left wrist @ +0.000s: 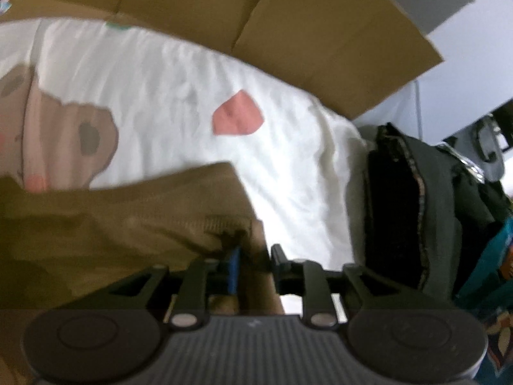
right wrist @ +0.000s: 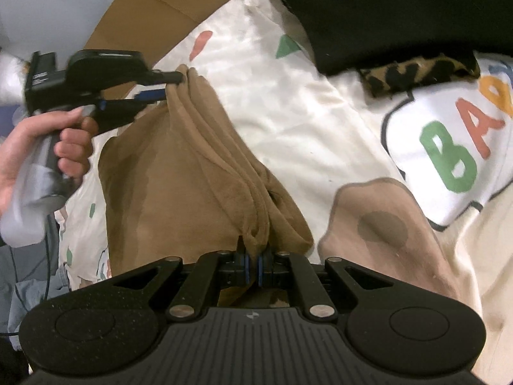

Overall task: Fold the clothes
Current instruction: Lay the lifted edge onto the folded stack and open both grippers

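the brown garment (right wrist: 192, 173) lies bunched on a cream bedsheet (right wrist: 288, 122) printed with coloured shapes, a bear-like figure and large letters. the right gripper (right wrist: 253, 268) has its two blue-edged fingers pressed together on a gathered fold at the near end of the garment, the cloth rising in ridges straight out of the pinch. at the far end, the left gripper (right wrist: 168, 86) clamps another bunched corner of the same garment between its upper black finger and its lower blue-tipped one, so the fabric runs as a pleated band between the two grippers. the person's left hand (right wrist: 48, 147) wraps around that gripper's handle, fingers curled on the trigger.

in the left wrist view the picture is blurred, but the left gripper (left wrist: 253, 256) shows a strip of the brown garment (left wrist: 128, 221) caught between its fingers, with the rest of the cloth spreading away to the left over the bedsheet (left wrist: 179, 89). a pink patch on the sheet sits beyond the garment.

a flattened cardboard sheet (left wrist: 320, 32) lies along the far edge of the bed. a dark bag or folded dark fabric (left wrist: 400, 208) sits at the right edge of the sheet. in the right wrist view a black garment (right wrist: 384, 9) and a leopard-print item (right wrist: 416, 73) lie at the top right, the black one over the leopard-print one.
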